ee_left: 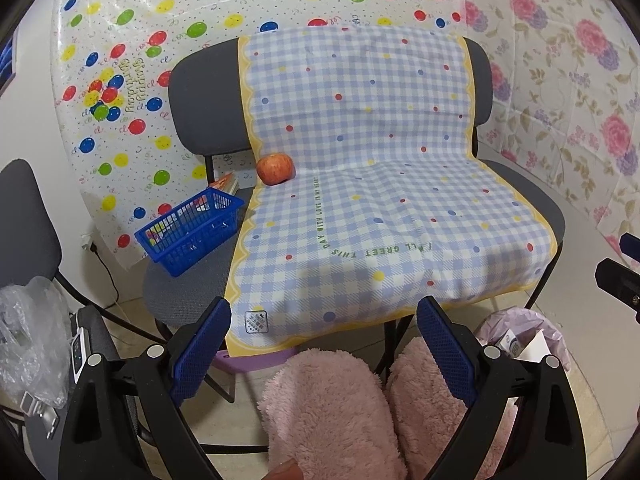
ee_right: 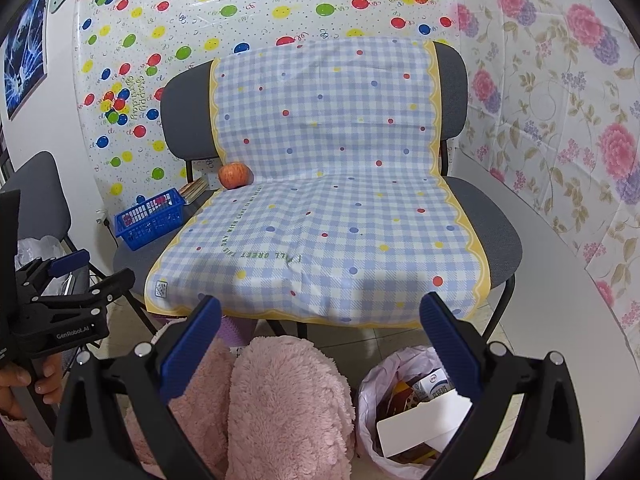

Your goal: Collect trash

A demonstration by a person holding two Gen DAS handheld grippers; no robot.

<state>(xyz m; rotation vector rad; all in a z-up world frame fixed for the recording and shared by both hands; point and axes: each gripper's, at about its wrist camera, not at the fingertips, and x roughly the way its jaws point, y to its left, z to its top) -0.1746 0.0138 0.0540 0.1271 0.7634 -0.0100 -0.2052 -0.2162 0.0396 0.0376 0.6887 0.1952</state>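
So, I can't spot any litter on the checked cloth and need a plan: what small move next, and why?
Probably hold both grippers back rather than reach in. The blue-and-white checked cloth carries only a red apple, hardly trash; the lined bin with cartons sits below, and the left gripper and right gripper are open, holding nothing. Scanning toward the blue plastic basket seems sensible.

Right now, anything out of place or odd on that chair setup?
Only the apple: it sits alone on the checked cloth at the seat's back left corner. The blue basket sits askew on the grey seat beside the cloth. The trash bag stands upright; nothing spilled.
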